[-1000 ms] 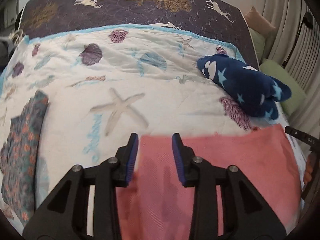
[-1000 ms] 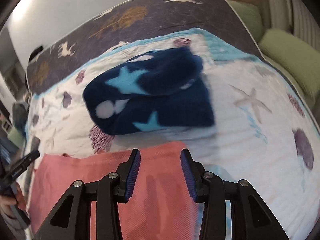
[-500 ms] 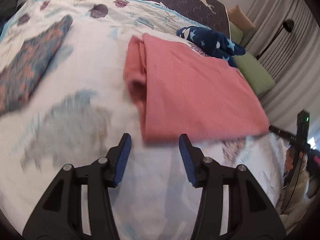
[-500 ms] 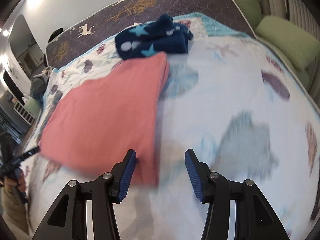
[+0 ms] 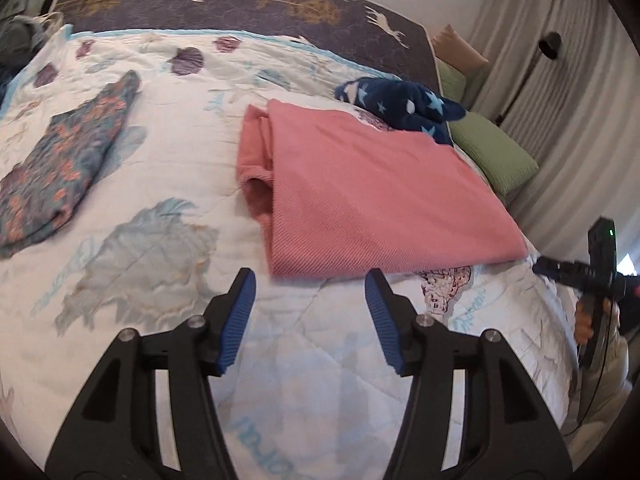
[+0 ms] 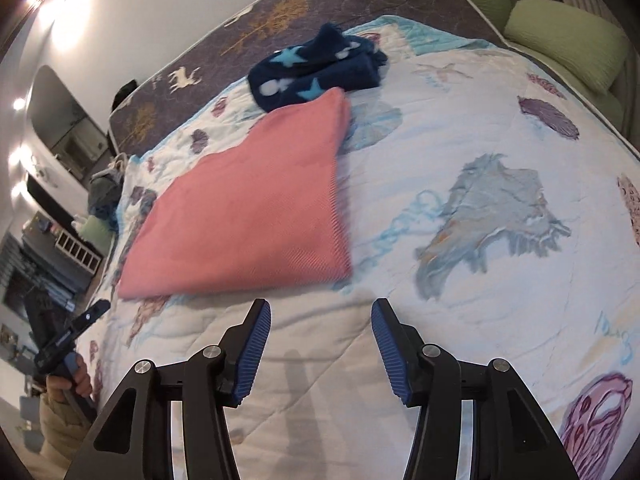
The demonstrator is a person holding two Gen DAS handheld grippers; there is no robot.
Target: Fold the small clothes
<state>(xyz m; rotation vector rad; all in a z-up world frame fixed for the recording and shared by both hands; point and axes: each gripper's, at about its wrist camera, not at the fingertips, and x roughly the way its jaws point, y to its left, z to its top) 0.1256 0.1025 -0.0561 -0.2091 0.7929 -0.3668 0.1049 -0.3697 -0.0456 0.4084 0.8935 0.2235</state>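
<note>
A pink knit garment (image 5: 360, 196) lies folded flat on the bed, a sleeve tucked at its left edge; it also shows in the right wrist view (image 6: 256, 216). My left gripper (image 5: 310, 292) is open and empty, just short of its near edge. My right gripper (image 6: 320, 320) is open and empty, just short of its near right corner. A navy star-print garment (image 5: 404, 104) lies bunched behind the pink one, touching its far corner (image 6: 320, 68). A folded blue floral garment (image 5: 64, 156) lies at the left.
The white sea-print quilt (image 5: 160, 240) covers the bed. A dark deer-print mattress edge (image 5: 240, 4) runs along the back. Green cushions (image 5: 492, 152) and curtains stand at the right. The other hand-held gripper (image 5: 592, 276) shows at the bed's right edge.
Both grippers have let go of the pink garment and pulled back towards the near side. Their jaws have opened wider. The pink garment now lies folded on the quilt.
</note>
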